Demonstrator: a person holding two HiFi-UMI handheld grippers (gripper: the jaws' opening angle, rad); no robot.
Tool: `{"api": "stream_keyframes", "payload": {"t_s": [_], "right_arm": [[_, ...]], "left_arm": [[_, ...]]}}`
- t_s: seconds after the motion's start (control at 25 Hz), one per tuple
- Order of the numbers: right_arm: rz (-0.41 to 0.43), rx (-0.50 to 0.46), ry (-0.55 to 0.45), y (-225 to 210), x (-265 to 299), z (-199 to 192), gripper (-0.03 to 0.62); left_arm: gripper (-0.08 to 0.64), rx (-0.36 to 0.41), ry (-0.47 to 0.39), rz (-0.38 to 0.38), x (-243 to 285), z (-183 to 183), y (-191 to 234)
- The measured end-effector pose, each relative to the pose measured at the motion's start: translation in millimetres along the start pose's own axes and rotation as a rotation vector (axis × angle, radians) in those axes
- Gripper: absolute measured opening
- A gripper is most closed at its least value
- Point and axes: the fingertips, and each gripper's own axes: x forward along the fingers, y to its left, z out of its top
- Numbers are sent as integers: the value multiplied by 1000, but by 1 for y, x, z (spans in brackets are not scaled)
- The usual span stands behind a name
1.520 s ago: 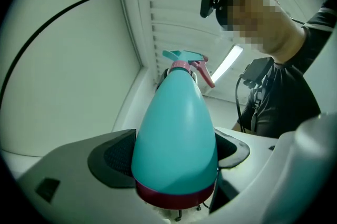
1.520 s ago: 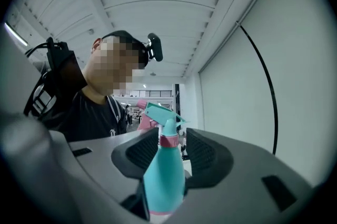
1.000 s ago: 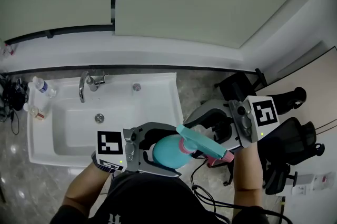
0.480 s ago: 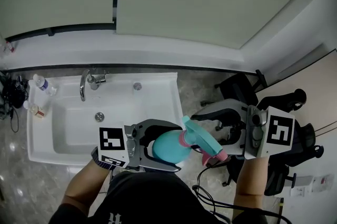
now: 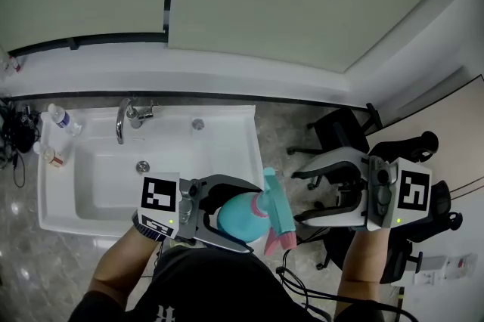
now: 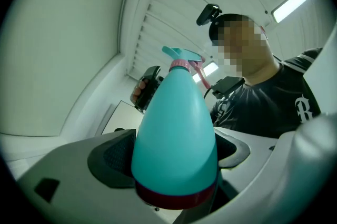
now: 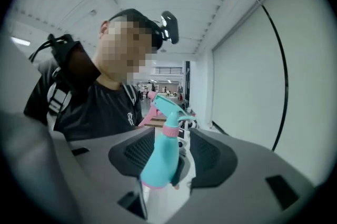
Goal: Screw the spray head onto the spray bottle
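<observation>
A teal spray bottle lies level in front of me, and my left gripper is shut on its body. The left gripper view shows the bottle rising between the dark pads. The teal spray head, with pink collar and trigger, sits on the neck, its trigger end pointing towards me. My right gripper stands just right of the spray head, open, its fingers wide apart. From the right gripper view, the bottle and spray head show in the gap, untouched by the pads.
A white sink with a tap lies at the left. Small bottles stand at its left edge. Black office chairs stand at the right, and cables trail on the stone floor.
My right gripper has drawn back to the right, off the spray head. The spray head's nozzle has swung from pointing right to pointing down towards me. The left gripper keeps the bottle.
</observation>
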Motion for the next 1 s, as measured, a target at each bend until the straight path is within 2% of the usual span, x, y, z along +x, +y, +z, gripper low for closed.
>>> {"api": "stream_keyframes", "payload": {"t_s": [0.12, 0.24, 0.4, 0.56, 0.72, 0.88, 1.0], "right_arm": [[57, -182, 38, 4, 0, 15, 185], [148, -320, 189, 13, 23, 17, 186], [267, -413, 406, 31, 33, -5, 186], [320, -487, 528, 32, 30, -13, 186], [294, -570, 638, 28, 29, -20, 184], [179, -510, 716, 14, 26, -23, 184], [115, -477, 747, 11, 23, -28, 184]], "left_arm": [[416, -15, 25, -57, -11, -11, -8], [416, -14, 73, -73, -14, -25, -11], [416, -44, 109, -112, -4, -31, -19], [416, -66, 155, -128, 6, -29, -15], [416, -58, 168, -81, 3, -32, -9], [416, -43, 126, -14, -3, -26, -1], [417, -61, 75, -15, -8, -24, -2]]}}
